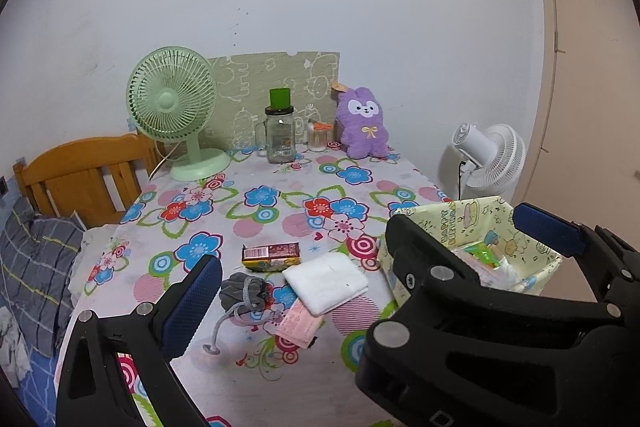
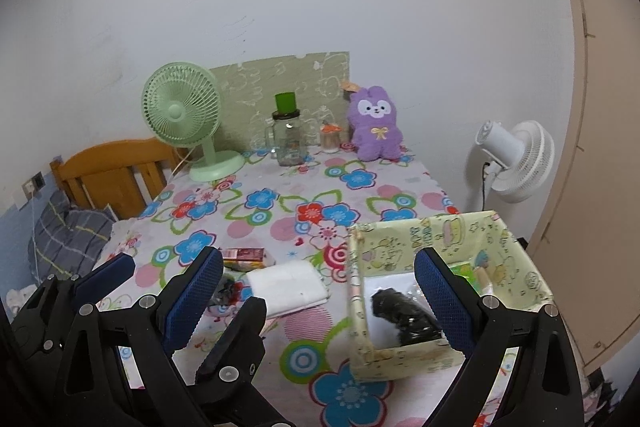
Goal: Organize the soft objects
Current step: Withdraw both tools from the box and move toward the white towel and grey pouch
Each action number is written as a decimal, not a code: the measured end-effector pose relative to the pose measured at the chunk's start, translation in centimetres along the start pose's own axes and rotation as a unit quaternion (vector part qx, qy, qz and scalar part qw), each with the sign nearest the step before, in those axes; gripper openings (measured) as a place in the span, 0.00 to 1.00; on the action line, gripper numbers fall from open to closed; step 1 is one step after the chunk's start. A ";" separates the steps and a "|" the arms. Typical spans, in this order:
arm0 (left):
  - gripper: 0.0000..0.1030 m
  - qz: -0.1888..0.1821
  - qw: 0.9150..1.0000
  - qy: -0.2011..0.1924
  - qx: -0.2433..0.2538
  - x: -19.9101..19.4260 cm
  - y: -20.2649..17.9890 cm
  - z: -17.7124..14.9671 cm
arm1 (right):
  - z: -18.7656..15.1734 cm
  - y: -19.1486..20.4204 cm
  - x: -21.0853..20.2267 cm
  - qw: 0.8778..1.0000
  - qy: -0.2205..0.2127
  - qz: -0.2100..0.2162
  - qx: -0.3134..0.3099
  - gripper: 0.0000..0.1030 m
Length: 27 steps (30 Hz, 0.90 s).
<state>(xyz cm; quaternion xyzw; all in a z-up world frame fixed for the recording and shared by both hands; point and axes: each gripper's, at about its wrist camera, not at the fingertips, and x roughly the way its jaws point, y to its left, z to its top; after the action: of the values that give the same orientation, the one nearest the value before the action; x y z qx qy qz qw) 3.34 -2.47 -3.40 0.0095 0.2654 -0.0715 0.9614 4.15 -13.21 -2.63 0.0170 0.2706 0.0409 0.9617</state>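
Soft things on the floral table and in the yellow box

A folded white cloth lies flat beside a grey drawstring pouch; the open printed fabric box just to their right holds a crumpled black item; a purple plush bunny sits upright at the far edge.

— What lies at the near edge of the worktop?
— A folded white towel, a grey drawstring pouch just left of it, a pink packet partly under the towel, and a red-and-yellow box behind them, all on a flowered cloth.

— And at the right edge?
— A pale yellow fabric basket with soft items inside. A second black gripper sits in front of it.

— The back edge?
— A green fan, a glass jar and a purple plush against the wall.

— The left gripper?
— Its blue-padded jaws stand wide apart, holding nothing.
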 end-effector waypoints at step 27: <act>0.99 0.038 0.998 0.050 -0.018 4.6 5.5 -4.1 | -3.9 4.8 6.7 0.998 0.055 0.022 -0.022 0.95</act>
<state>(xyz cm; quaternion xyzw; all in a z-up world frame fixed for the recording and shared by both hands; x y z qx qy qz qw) 5.97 2.61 -9.36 0.0056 0.3137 -0.0299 0.9490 7.55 -7.81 -9.16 -0.0002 0.3213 0.0686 0.9445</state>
